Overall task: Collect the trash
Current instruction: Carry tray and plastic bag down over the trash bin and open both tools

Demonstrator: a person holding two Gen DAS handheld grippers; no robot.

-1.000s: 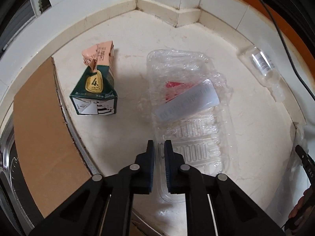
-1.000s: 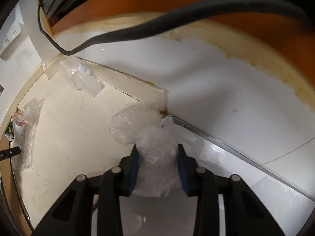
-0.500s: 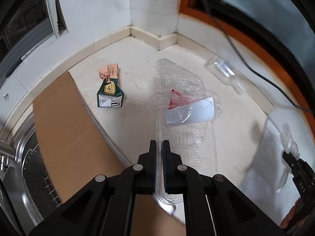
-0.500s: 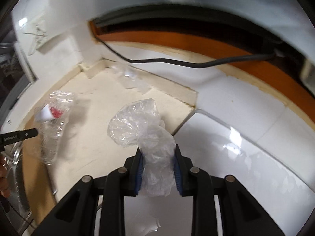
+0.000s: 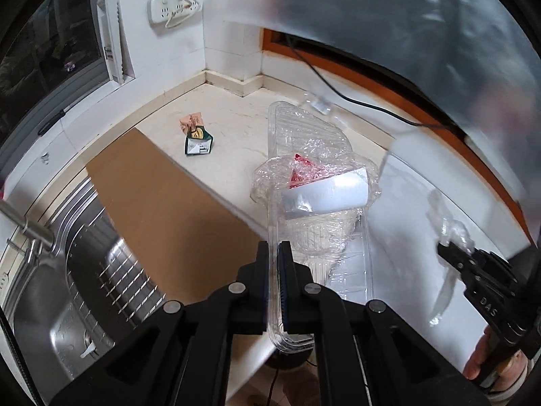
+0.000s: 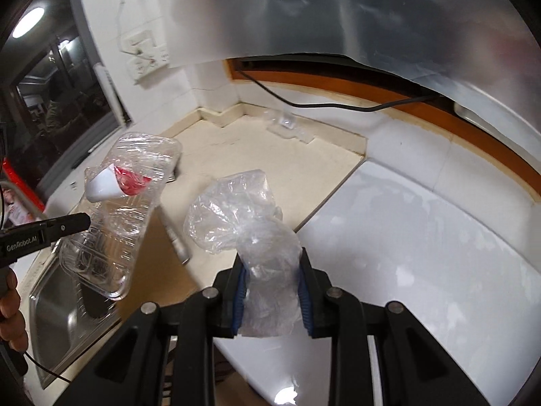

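- Left gripper (image 5: 274, 277): jaws nearly fully closed, pinching the rim wall of the clear plastic tray (image 5: 314, 203). Tray hangs in the air over the tabletop (image 5: 236, 125) edge, crumpled wrap with a white label and a red scrap inside it.
- Right gripper (image 6: 272, 291): jaws partly closed, squeezing a wadded clear plastic bag (image 6: 243, 213). Bag's loose top puffs out above the pads.
- Change vs a second ago: tray was flat on the tabletop with the left jaws just closing on its rim; now it's lifted clear. Both hands have come up and pulled back, so the view is much wider: sink (image 5: 67, 304), brown board (image 5: 162, 203) and wall sockets now in frame.
- Right grip tightened slightly on the bag, then held.
- Meaning: two pieces are picked and in transit. Next is probably a drop at a bin; no bin visible in either view.
- Left on the tabletop: green drink carton (image 5: 197, 138) near the back corner, and a clear plastic bottle (image 6: 287, 125) against the back wall. Both untouched.
- Risk: the tray is held by a thin edge only and could swing or slip; the wrap inside is loose.
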